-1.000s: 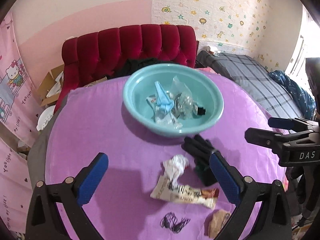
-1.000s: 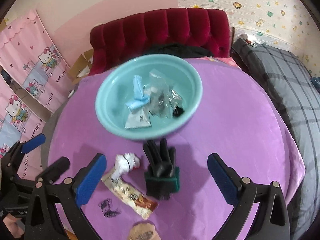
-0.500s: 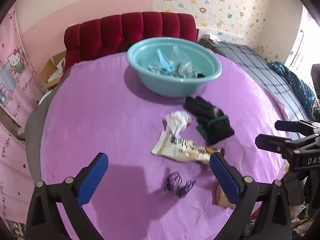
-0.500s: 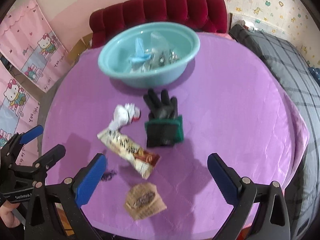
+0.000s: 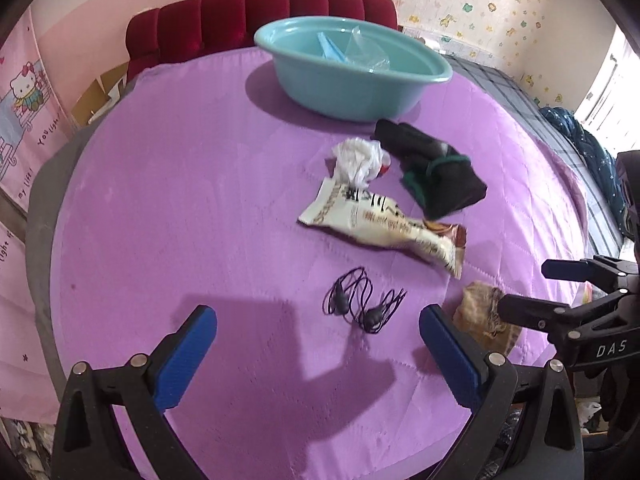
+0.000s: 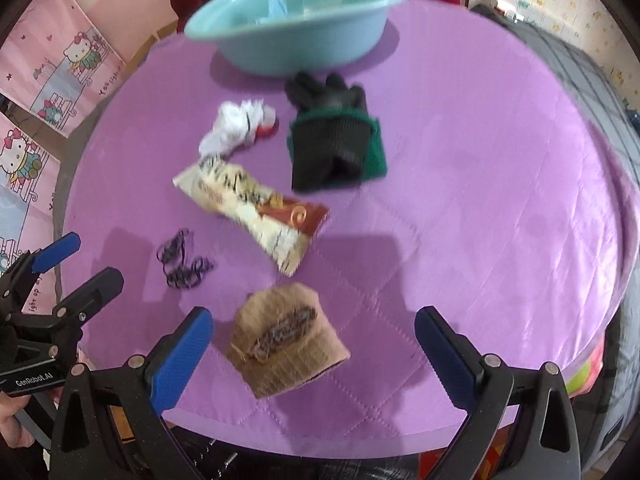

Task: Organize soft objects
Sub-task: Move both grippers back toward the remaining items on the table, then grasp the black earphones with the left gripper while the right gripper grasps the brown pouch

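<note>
On the purple table lie a black glove with a green cuff [image 5: 434,170] [image 6: 334,132], a crumpled white bag [image 5: 358,158] [image 6: 236,128], a cream snack wrapper [image 5: 384,230] [image 6: 256,208], black hair ties [image 5: 360,302] [image 6: 182,260] and a tan woven piece [image 5: 486,316] [image 6: 286,338]. A teal basin [image 5: 352,80] [image 6: 296,30] at the far side holds several soft items. My left gripper [image 5: 318,354] is open and empty just short of the hair ties. My right gripper [image 6: 312,352] is open with the tan piece between its fingers, untouched.
A red tufted sofa [image 5: 264,12] stands behind the table. A bed with a grey checked cover [image 5: 532,108] is at the right. Pink cartoon hangings [image 6: 48,92] are at the left. The table's near edge [image 6: 320,440] is just below the right gripper.
Both grippers have pulled back toward the near edge and dropped lower. The basin now sits farther off, and the hair ties and tan piece are close in front.
</note>
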{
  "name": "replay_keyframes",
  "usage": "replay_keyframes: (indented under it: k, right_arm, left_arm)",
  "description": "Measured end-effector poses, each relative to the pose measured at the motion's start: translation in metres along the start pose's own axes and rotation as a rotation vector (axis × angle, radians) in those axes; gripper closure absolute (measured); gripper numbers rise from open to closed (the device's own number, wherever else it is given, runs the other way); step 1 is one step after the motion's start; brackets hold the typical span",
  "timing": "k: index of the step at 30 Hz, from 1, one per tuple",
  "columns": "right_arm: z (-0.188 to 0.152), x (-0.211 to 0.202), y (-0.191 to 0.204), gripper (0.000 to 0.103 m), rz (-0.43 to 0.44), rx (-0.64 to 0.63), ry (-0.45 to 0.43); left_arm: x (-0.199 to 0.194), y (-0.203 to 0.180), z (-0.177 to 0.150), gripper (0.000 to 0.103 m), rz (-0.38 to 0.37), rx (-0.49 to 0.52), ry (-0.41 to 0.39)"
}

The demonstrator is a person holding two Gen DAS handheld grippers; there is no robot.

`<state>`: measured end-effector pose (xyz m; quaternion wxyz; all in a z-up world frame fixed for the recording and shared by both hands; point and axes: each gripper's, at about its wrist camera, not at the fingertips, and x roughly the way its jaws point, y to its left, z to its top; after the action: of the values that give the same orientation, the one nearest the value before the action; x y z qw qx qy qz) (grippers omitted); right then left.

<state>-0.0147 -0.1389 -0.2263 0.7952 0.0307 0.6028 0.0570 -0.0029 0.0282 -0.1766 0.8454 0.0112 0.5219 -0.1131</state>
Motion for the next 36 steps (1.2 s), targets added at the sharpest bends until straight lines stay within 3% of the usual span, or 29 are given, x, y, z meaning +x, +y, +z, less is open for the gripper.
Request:
replay_keyframes:
  k: [6, 8, 9, 10, 12, 13, 18, 28, 30, 32, 34, 36]
  right_arm:
    - [-0.008, 0.015, 0.001, 0.001, 0.031, 0.01, 0.046]
    - [-0.011, 0.019, 0.001, 0.014, 0.052, 0.016, 0.062]
    - [-0.013, 0.022, 0.0, 0.034, 0.062, 0.019, 0.076]
    - [-0.014, 0.023, 0.0, 0.063, 0.075, 0.021, 0.083]
    - [-0.018, 0.021, 0.001, 0.086, 0.105, 0.016, 0.073]
    - [-0.019, 0.018, 0.002, 0.089, 0.108, 0.007, 0.056]
    - [-0.013, 0.002, 0.003, 0.09, 0.079, -0.021, -0.008]
    - [-0.012, -0.012, -0.003, 0.09, 0.06, -0.015, -0.031]
    - [-0.011, -0.012, -0.003, 0.09, 0.057, -0.01, -0.033]
    - [-0.01, -0.011, -0.006, 0.089, 0.058, -0.004, -0.032]
    - [-0.009, -0.011, -0.007, 0.089, 0.059, 0.001, -0.032]
    - [-0.008, -0.011, -0.008, 0.089, 0.055, 0.001, -0.032]
  left_arm:
    - [0.008, 0.002, -0.007, 0.0, 0.0, -0.016, 0.032]
    - [0.009, 0.002, -0.007, 0.0, -0.002, -0.015, 0.037]
    - [0.009, 0.002, -0.007, 0.0, -0.001, -0.015, 0.039]
    - [0.01, 0.002, -0.006, 0.0, 0.0, -0.014, 0.042]
    - [0.011, 0.002, -0.005, 0.0, 0.0, -0.015, 0.048]
    - [0.012, 0.002, -0.004, 0.0, 0.002, -0.015, 0.05]
    - [0.02, 0.002, 0.0, 0.0, -0.002, -0.024, 0.061]
    - [0.039, -0.001, 0.017, 0.001, -0.025, -0.035, 0.072]
    - [0.045, -0.004, 0.02, 0.005, -0.028, -0.027, 0.079]
    - [0.052, -0.006, 0.021, 0.019, -0.035, -0.026, 0.091]
    - [0.057, -0.008, 0.023, 0.027, -0.045, -0.03, 0.098]
    - [0.062, -0.008, 0.023, 0.028, -0.056, -0.029, 0.111]
